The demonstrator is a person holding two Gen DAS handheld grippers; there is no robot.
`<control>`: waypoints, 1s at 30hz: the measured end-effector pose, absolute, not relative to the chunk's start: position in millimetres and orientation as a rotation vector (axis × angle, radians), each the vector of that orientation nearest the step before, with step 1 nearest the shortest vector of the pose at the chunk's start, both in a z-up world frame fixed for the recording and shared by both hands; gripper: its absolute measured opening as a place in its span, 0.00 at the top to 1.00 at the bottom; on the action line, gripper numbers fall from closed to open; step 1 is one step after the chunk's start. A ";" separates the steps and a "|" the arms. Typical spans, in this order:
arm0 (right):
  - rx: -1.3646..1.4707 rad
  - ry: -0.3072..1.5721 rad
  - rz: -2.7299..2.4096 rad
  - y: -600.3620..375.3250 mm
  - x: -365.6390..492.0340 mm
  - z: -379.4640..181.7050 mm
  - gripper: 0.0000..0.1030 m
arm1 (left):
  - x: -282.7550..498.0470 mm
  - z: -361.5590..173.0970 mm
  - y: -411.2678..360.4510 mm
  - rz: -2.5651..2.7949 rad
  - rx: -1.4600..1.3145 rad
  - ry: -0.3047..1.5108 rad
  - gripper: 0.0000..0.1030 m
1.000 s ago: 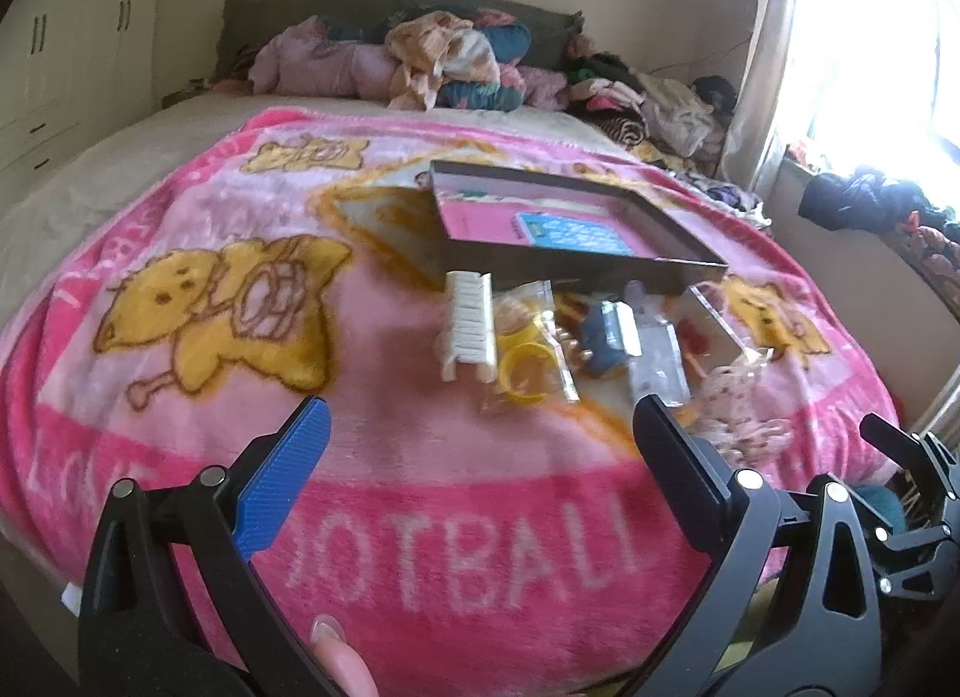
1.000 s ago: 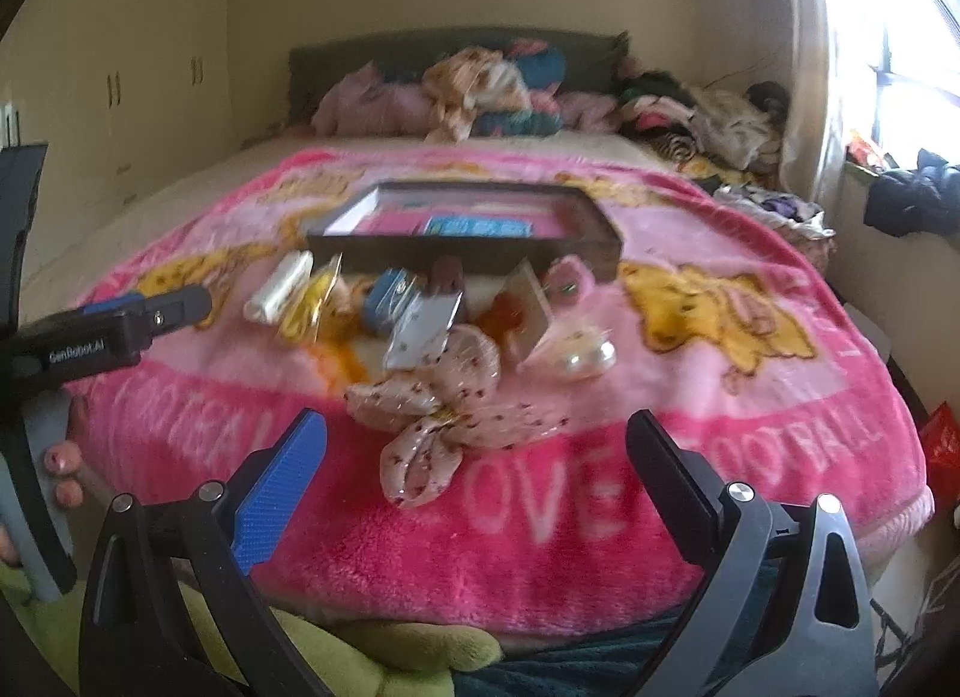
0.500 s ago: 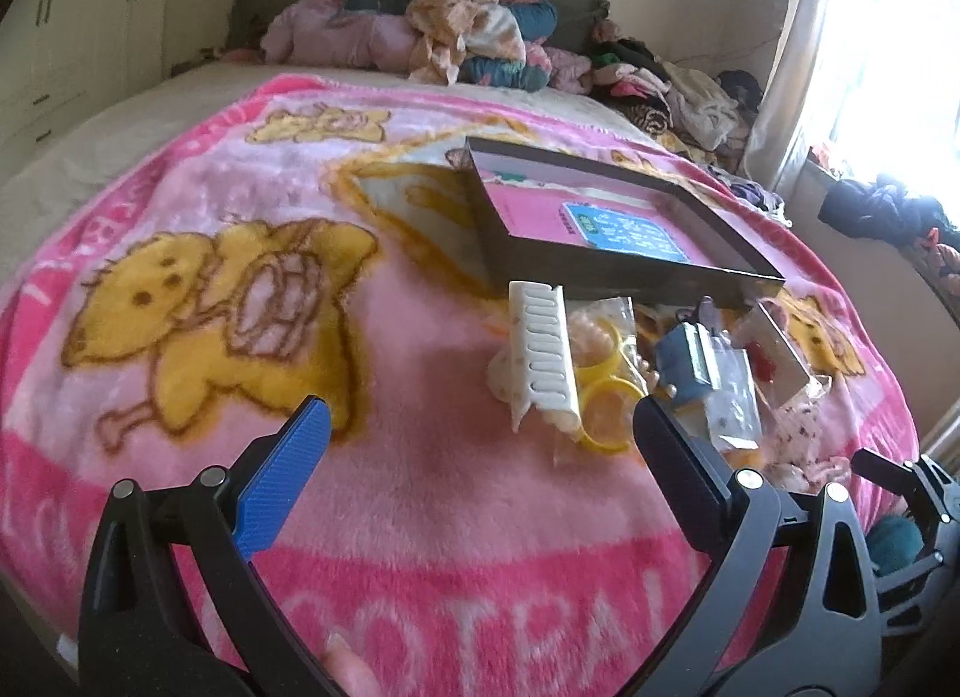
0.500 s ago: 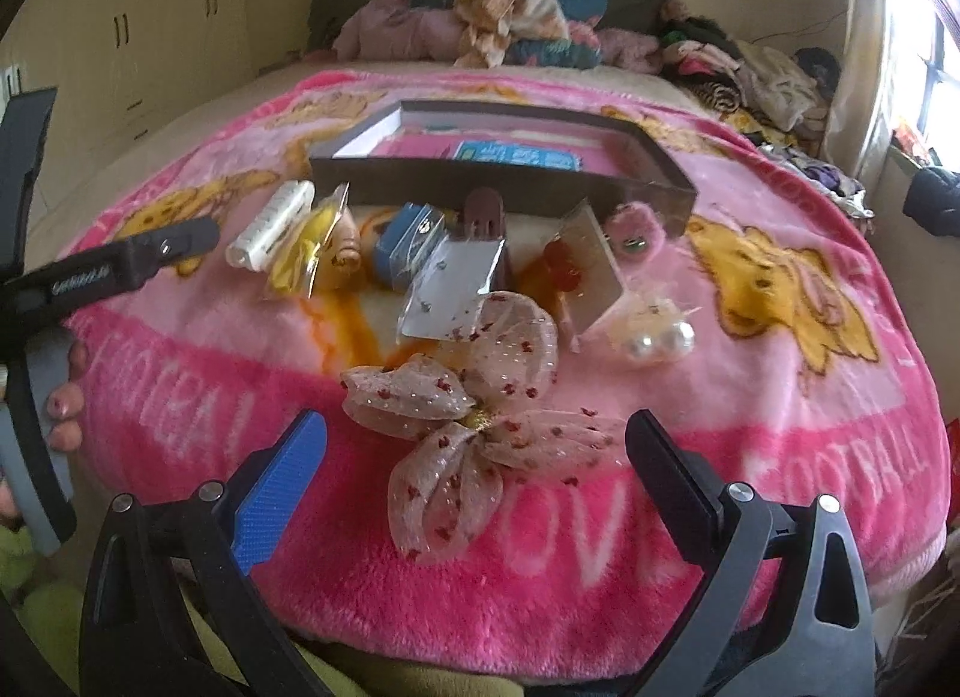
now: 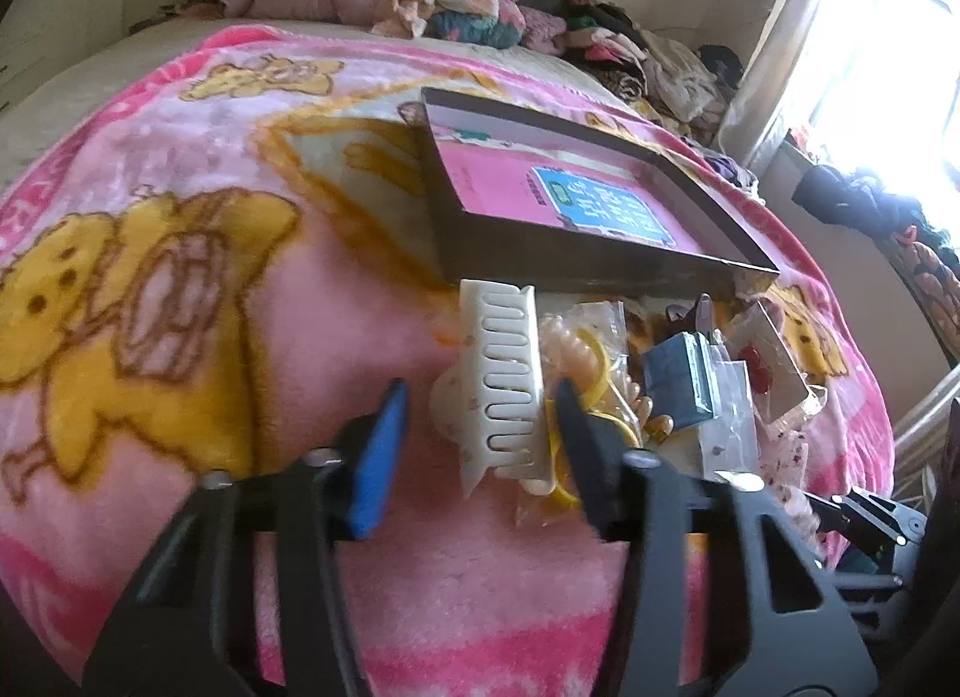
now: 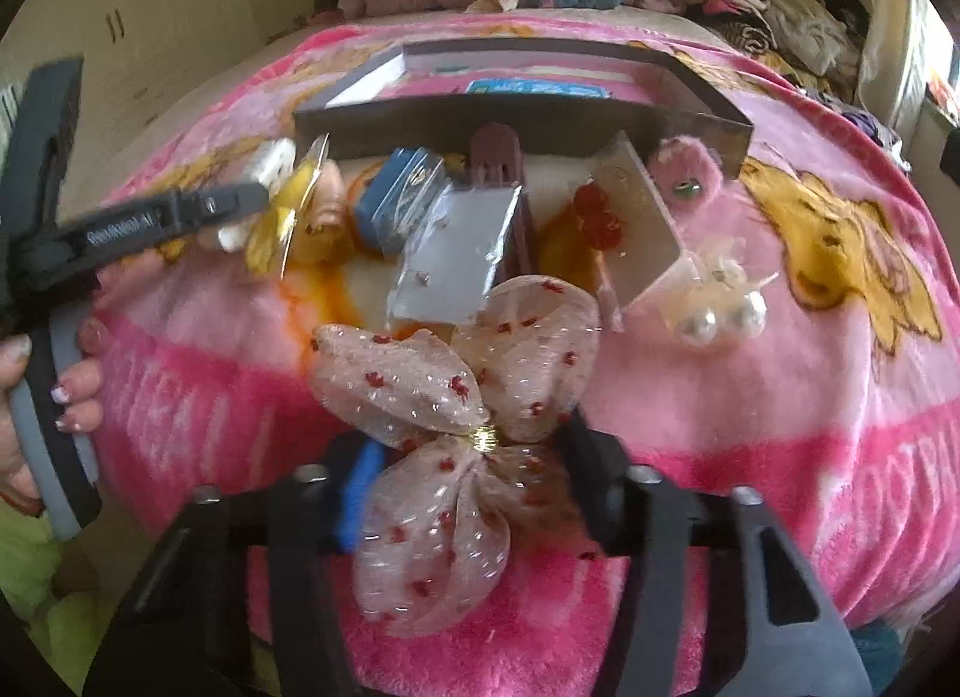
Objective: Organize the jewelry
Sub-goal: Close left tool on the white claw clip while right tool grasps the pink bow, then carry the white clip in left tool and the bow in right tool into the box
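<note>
While left tongs (image 5: 477, 427) straddle the comb (image 5: 501, 385), right tongs (image 6: 462, 469) straddle the bow (image 6: 456, 421).

A fluffy pink fleece blanket with yellow cartoon prints (image 5: 198, 301) is seen under everything, its pile soft and matt. On it a shallow dark cardboard box lid with a glossy pink printed inside (image 5: 576, 217) is set. Just in front of the lid, a cream hard-plastic claw hair clip (image 5: 501, 385), smooth and faintly shiny, is found beside crinkled clear glossy plastic bags (image 6: 450, 253). Nearer than the lid, a sheer beige organza bow with red dots and glitter threads (image 6: 456, 397) and two glossy pearl-like beads (image 6: 723, 316) are seen.
</note>
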State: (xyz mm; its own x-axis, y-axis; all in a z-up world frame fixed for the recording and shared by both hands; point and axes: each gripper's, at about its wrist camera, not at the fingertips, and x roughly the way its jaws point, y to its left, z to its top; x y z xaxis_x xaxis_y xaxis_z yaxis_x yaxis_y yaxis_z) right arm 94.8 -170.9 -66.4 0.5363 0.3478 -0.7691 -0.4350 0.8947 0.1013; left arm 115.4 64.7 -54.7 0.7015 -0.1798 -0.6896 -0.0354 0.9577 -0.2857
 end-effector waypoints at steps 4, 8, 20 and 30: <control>-0.061 0.866 0.489 -178.6 94.1 -59.5 0.76 | 117.2 -53.4 61.6 -0.103 -0.274 0.787 0.80; -0.046 0.825 0.504 -181.8 91.7 -48.6 0.76 | 114.9 -48.4 63.3 -0.094 -0.273 0.776 0.81; 0.037 0.751 0.487 -205.5 106.9 -20.8 0.76 | 129.7 -15.4 57.2 -0.094 -0.260 0.698 0.81; 0.065 0.709 0.430 -222.2 139.1 -4.0 0.76 | 160.9 1.3 33.1 -0.126 -0.234 0.663 0.81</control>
State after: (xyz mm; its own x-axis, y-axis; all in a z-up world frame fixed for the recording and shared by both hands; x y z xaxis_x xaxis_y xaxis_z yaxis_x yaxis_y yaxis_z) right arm 139.1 -222.2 -4.0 0.6755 0.4037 -0.6171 -0.3599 0.9109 0.2020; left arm 160.9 33.1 1.3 0.7818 -0.1899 -0.5939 0.0410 0.9661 -0.2549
